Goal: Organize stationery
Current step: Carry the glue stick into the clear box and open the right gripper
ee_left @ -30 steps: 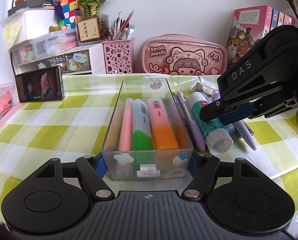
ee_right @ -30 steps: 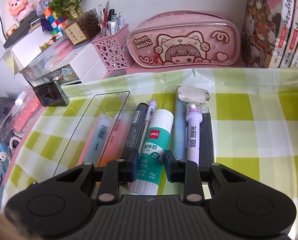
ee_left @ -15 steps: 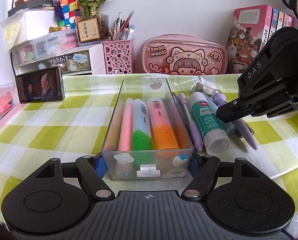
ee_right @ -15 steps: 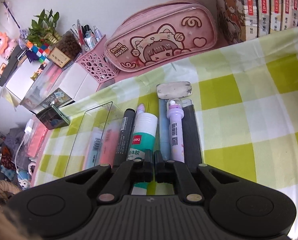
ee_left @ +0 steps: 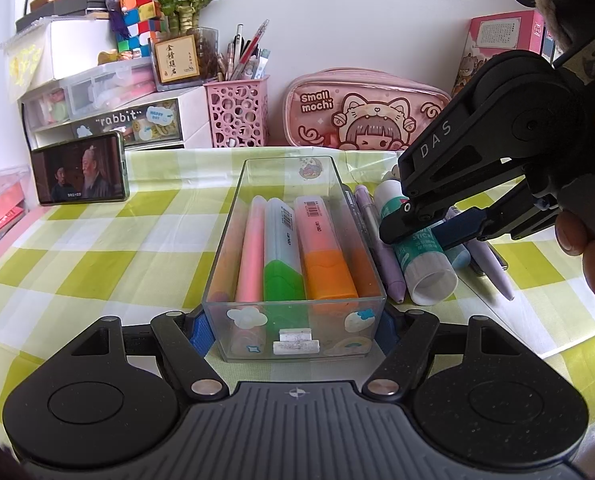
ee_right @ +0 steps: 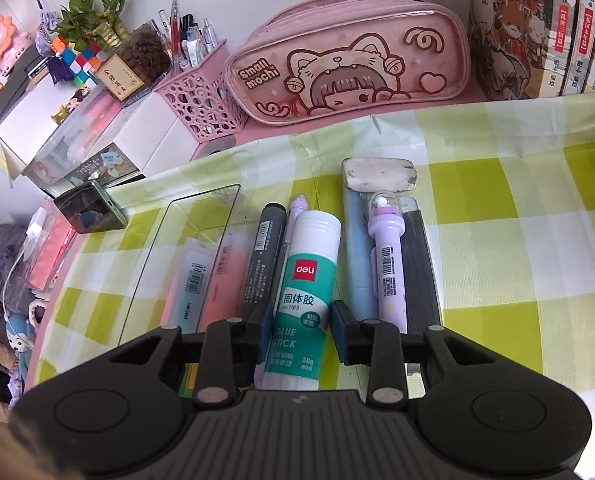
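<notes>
Left gripper clamped across near end of clear box, a blue pad against each side wall. Box sits on checked cloth, highlighters lying inside. At box's 3 o'clock: dark marker, then glue stick, then purple pen. Right gripper straddles glue stick; jaws have just been opening, left pad beside the tube, right pad clear of it. Eraser at glue stick's 1 o'clock.
</notes>
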